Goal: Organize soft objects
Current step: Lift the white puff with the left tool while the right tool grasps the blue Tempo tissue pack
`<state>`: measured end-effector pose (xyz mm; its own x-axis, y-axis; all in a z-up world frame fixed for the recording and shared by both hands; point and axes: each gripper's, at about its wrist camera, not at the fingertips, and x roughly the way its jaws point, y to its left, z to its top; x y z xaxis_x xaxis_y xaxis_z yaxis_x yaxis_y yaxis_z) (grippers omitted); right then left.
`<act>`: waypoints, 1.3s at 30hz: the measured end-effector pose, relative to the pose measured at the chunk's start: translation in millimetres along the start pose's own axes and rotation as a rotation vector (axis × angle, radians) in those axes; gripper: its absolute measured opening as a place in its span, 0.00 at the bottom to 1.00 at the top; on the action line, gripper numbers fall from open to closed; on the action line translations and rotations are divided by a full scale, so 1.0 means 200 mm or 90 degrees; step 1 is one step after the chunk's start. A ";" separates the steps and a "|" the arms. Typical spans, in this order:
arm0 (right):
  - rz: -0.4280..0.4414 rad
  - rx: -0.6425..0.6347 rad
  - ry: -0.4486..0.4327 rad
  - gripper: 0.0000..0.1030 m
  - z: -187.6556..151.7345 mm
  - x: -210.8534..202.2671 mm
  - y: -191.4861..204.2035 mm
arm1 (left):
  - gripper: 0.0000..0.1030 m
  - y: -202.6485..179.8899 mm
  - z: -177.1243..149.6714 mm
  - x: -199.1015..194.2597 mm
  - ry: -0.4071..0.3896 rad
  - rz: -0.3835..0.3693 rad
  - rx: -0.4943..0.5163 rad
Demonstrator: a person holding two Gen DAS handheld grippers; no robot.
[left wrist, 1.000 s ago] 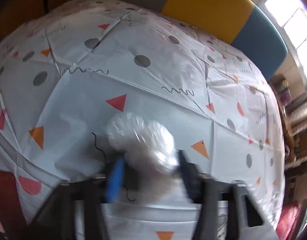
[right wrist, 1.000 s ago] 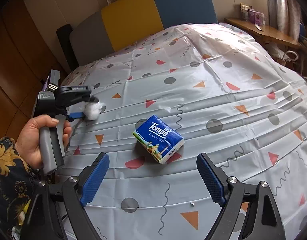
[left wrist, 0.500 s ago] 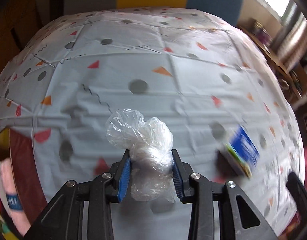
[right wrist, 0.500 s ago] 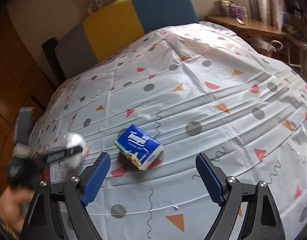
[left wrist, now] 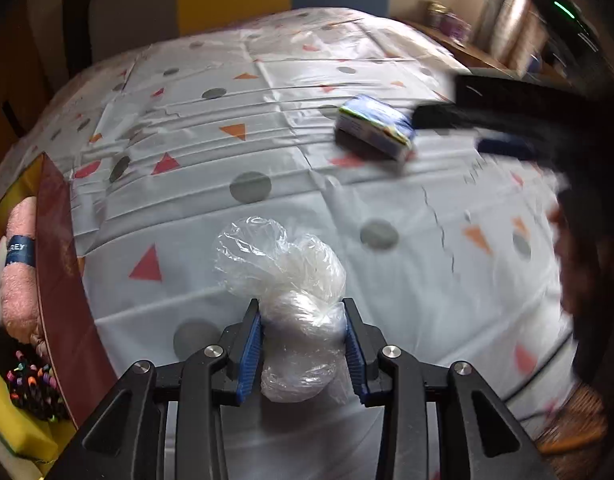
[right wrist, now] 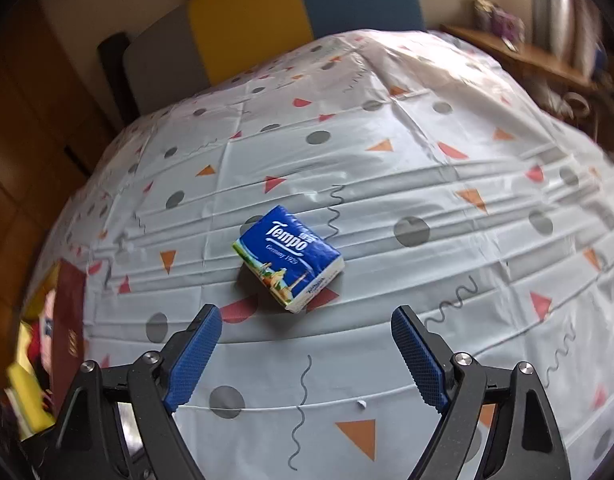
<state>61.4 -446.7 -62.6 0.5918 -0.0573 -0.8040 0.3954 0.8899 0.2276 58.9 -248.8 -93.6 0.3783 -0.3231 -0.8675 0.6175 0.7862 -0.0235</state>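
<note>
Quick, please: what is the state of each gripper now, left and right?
Left gripper: closed on the clear plastic bag.
Right gripper: open, holding nothing; tissue pack lies ahead.

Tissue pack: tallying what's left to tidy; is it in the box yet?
Out: the tissue pack lies flat on the patterned tablecloth.

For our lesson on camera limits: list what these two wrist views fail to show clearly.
- Left view: right gripper is motion-blurred; its jaws are unreadable there.
- Left view: bag contents, wrinkled plastic obscures them.
- Both views: bin at the left, cut off by the frame edge.
- Right view: left gripper, out of frame.
</note>
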 end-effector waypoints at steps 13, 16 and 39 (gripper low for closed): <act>-0.077 -0.235 0.070 0.84 0.19 0.33 0.22 | 0.35 0.00 -0.09 0.01 -0.024 -0.024 0.003; -0.088 -0.257 0.098 0.72 0.18 0.43 0.24 | 0.35 0.00 -0.09 0.01 -0.029 -0.026 0.001; 0.028 -0.284 0.065 0.53 -0.27 0.19 0.29 | 0.33 0.00 -0.13 -0.08 -0.047 -0.030 -0.033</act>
<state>68.8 -373.6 -108.7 0.5201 0.0100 -0.8540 0.0164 0.9996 0.0217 36.0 -229.5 -91.8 0.4002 -0.3971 -0.8259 0.6000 0.7947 -0.0913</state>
